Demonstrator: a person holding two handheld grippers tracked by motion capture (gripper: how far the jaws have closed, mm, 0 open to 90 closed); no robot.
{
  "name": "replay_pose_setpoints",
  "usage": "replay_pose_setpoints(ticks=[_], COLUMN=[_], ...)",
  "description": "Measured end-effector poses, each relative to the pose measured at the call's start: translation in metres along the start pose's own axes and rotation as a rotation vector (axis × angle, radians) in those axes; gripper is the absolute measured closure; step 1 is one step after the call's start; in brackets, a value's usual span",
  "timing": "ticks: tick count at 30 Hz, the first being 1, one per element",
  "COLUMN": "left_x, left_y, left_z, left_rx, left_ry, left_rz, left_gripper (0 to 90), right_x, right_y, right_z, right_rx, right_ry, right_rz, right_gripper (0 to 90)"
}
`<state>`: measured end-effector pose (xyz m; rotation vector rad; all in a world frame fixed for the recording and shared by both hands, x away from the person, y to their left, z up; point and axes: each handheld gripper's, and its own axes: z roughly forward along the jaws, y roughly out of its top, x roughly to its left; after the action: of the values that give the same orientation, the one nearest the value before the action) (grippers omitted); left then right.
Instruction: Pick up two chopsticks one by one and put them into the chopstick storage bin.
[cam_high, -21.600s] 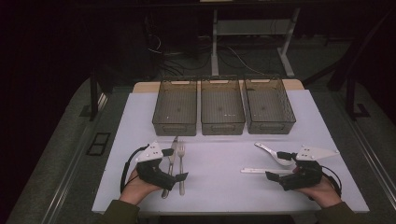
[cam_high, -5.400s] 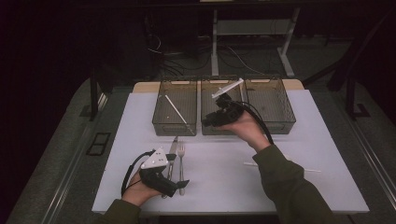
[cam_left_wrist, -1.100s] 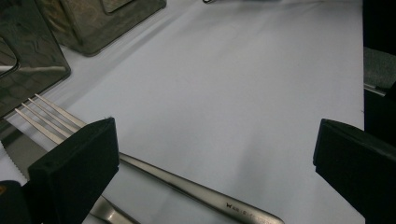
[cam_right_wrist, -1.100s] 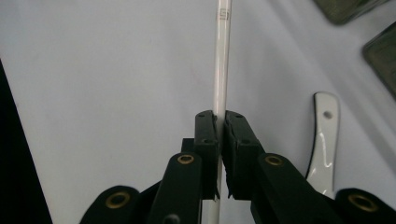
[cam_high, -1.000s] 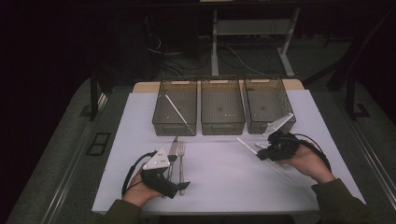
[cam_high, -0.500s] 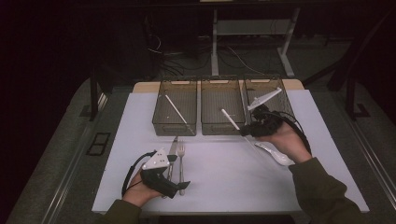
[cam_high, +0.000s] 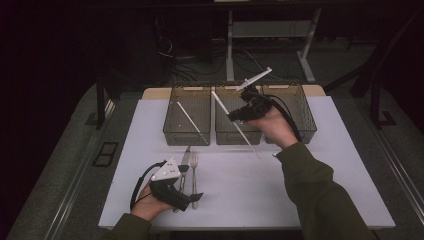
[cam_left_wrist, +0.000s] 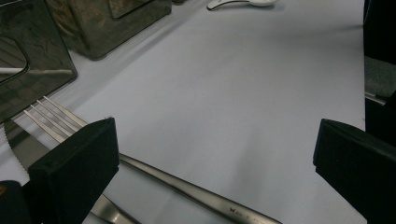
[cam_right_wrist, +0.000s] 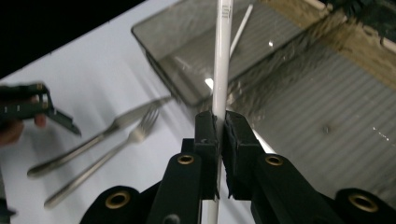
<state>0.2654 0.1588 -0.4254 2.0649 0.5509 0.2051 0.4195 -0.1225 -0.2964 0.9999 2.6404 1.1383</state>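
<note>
In the high view, the right gripper (cam_high: 235, 116) is raised above the middle bin (cam_high: 235, 134) of three dark bins standing in a row at the far side of the white table (cam_high: 300, 200). Its jaws are closed on a white chopstick (cam_high: 222, 107), which slants from up over the bin down toward the table in front of it. A second white chopstick (cam_high: 190, 122) lies slantwise in the left bin (cam_high: 175, 135). The right bin (cam_high: 305, 117) sits partly behind the right hand. The left gripper (cam_high: 192, 199) rests low on the table near the front edge, beside a fork (cam_high: 194, 162) and a knife (cam_high: 185, 159) that lie side by side.

In the left gripper view, the two black jaws stand wide apart with nothing between the pads. The fork (cam_left_wrist: 56, 116) lies just past the left-hand jaw, its handle running across the table beneath it, and the toothed blade of the knife (cam_left_wrist: 14, 149) shows at the left edge. A white spoon (cam_left_wrist: 243, 3) lies on the table far off at the top, and the bins' dark walls rise at upper left.

In the right gripper view, the jaws are pressed tight on the chopstick (cam_right_wrist: 222, 60), which stands up between the pads above the bins. The other chopstick (cam_right_wrist: 242, 23) lies in the bin (cam_right_wrist: 187, 60) beyond. On the table to the left lie the fork (cam_right_wrist: 116, 149) and knife (cam_right_wrist: 112, 128), and the left gripper (cam_right_wrist: 51, 114) sits near them.
</note>
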Motion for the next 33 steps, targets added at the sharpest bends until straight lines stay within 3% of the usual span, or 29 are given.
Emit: replay_pose_setpoints(ticks=[22, 33], left_x=[0.001, 0.000], left_y=[0.001, 0.001], left_z=[-0.001, -0.001], left_rx=[-0.020, -0.021], left_ry=[-0.007, -0.022], left_rz=[-0.020, -0.014], left_gripper=[0.0, 0.0], right_x=[0.015, 0.018], right_y=[0.106, 0.126], right_z=[0.057, 0.093], right_rx=[-0.079, -0.115], right_ry=[-0.030, -0.051], right_rz=[0.017, 0.032], right_gripper=[84.2, 84.2])
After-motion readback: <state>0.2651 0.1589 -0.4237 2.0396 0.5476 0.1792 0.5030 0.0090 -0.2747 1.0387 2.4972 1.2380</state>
